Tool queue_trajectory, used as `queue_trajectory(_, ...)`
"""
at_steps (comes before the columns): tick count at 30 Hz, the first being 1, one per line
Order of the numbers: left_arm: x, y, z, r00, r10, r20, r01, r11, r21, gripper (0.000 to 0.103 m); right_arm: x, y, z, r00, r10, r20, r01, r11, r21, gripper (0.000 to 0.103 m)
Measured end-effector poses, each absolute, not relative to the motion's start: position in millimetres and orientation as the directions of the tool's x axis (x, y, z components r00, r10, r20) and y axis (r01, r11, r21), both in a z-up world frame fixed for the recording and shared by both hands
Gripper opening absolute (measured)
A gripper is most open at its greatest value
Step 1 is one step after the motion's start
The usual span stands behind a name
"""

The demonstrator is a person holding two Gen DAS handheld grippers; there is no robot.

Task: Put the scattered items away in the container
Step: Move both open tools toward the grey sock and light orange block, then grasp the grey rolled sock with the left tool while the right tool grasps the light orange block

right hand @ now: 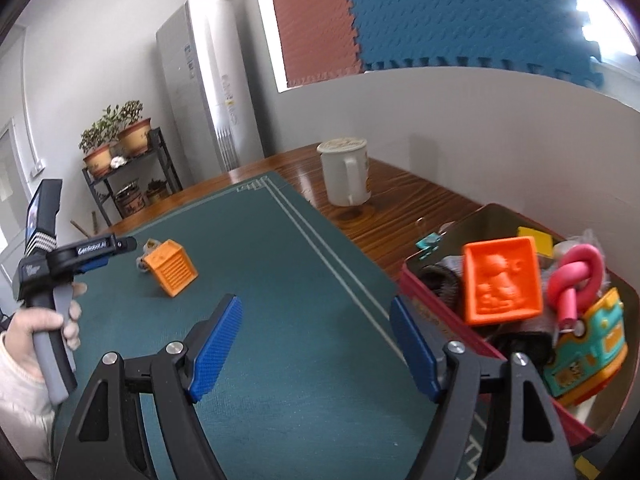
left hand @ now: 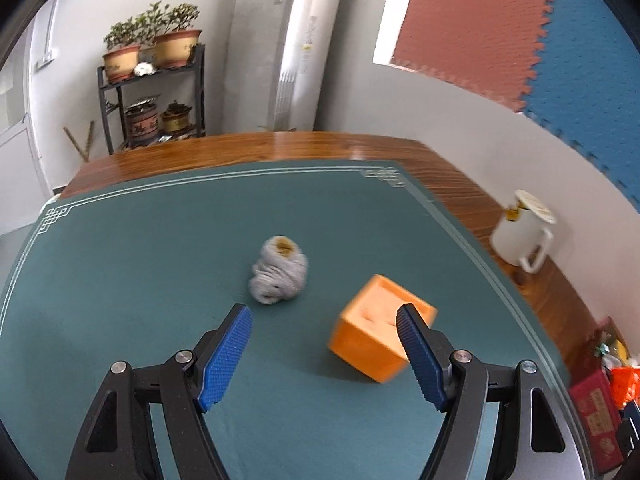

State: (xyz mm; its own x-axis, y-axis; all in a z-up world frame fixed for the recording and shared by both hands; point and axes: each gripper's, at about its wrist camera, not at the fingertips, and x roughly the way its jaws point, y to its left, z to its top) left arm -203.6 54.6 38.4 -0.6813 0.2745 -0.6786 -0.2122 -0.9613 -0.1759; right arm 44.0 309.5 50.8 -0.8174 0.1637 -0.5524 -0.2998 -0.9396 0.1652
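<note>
So two things are out on the green mat of the surface (left hand: pixel 120 280): a grey bundle of yarn or cloth (left hand: pixel 279 275) and an orange box (left hand: pixel 380 340) tipped on a corner, just beside each other; the container (right hand: pixel 448 320), a red tin at the right edge, is already piled with toys, an orange mould (right hand: pixel 502 282) and a pink loop (right hand: pixel 576 280) on top.

Left tongs (left hand: pixel 326 330) are spread wide, hanging low over the mat with the orange box right by the right-hand pad; nothing pinched. Right tongs (right hand: pixel 316 318) are spread too, holding nothing, sitting between mat and tin.

My guess is the left is lining up for the box; if so, I'd square the pads to two flat faces rather than a corner, since it's tilted and looks like smooth plastic that'll squirt out; close gently. The tin's crowded, so drop it into a gap; otherwise it'll roll off the heap.
</note>
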Motion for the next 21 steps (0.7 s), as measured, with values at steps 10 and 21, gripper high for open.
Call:
queue_trajectory(10, -259.2, 47.7, 19.0, -0.652, 0.264, -0.710, -0.192, -0.964, -0.183, 0.076, 20.9, 297.4, 43.8, -0.805, 0.148, -0.574, -0.275, -0.951, 0.140, 0.080)
queue_trajectory(21, -293.0, 52.4, -6.1, -0.596, 0.292, -0.748, -0.196, -0.956, -0.217, 0.076, -7.6, 283.2, 36.8, -0.784, 0.145, -0.604, -0.247, -0.965, 0.089, 0.080)
